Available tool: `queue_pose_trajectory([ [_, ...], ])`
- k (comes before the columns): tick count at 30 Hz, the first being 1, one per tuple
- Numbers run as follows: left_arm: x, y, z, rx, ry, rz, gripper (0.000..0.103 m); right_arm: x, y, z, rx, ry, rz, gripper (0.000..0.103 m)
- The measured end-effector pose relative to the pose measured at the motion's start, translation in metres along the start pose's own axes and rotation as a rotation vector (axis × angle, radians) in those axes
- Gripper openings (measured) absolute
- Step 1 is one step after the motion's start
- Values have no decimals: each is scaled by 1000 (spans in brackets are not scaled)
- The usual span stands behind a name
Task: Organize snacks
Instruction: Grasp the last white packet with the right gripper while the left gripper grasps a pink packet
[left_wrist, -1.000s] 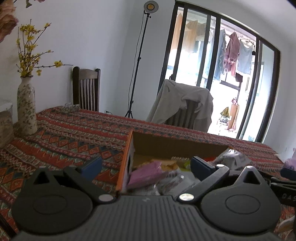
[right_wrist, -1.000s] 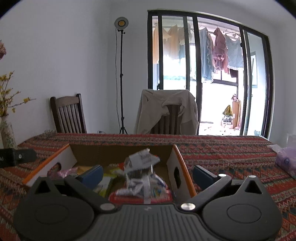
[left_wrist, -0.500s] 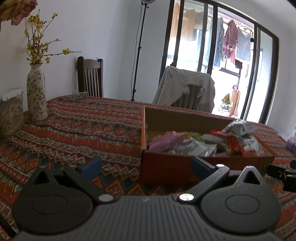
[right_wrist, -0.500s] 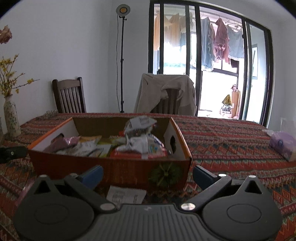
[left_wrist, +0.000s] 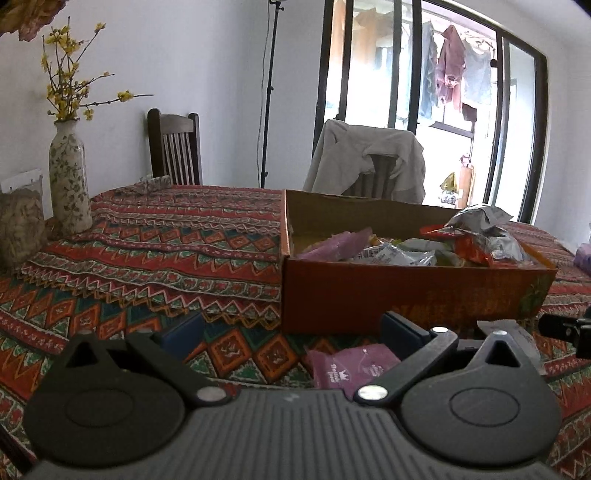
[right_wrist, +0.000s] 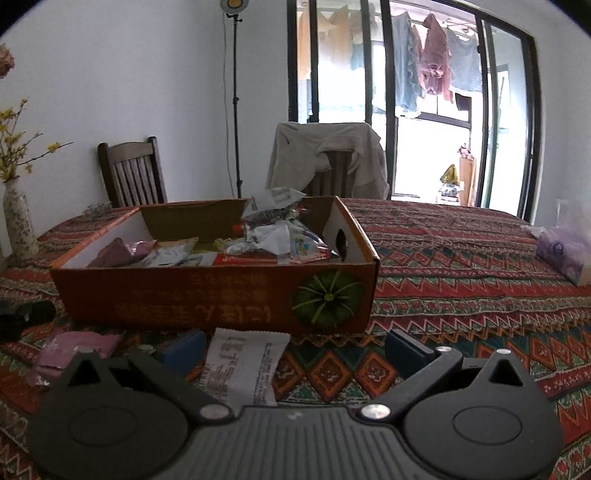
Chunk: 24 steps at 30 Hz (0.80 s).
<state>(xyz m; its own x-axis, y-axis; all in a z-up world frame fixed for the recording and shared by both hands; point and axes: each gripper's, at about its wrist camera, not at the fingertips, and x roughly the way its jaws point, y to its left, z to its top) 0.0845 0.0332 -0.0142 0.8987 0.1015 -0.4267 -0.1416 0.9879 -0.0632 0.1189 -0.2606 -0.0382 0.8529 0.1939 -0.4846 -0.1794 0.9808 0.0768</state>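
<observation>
My left claw (left_wrist: 290, 332) and right claw (right_wrist: 295, 345) gape empty, now pulled back from the snack box (right_wrist: 221, 295); a purple packet (left_wrist: 351, 365) lies beneath my left.

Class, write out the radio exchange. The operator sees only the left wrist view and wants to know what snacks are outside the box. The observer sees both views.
Operator: I see one purple packet on the cloth in front of the box. Is anything else loose?
Observer: Yes. The right wrist view shows a white printed packet lying flat in front of the box, to the right of that purple one.
Operator: Is the right gripper holding it?
Observer: No. The right gripper is open. The white packet lies between its fingers, close to the left one, and is not clamped.
</observation>
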Motion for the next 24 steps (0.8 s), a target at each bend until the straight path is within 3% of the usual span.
queue_pose_trajectory([
  [13,4,3,-2,-26,6,-10,103,16,8,3,-4,84,41,103],
  [20,3,9,-2,-50,9,-23,103,47,23,7,-37,183,21,103],
  [24,4,10,-3,-55,15,-27,103,62,29,4,-43,214,5,96],
])
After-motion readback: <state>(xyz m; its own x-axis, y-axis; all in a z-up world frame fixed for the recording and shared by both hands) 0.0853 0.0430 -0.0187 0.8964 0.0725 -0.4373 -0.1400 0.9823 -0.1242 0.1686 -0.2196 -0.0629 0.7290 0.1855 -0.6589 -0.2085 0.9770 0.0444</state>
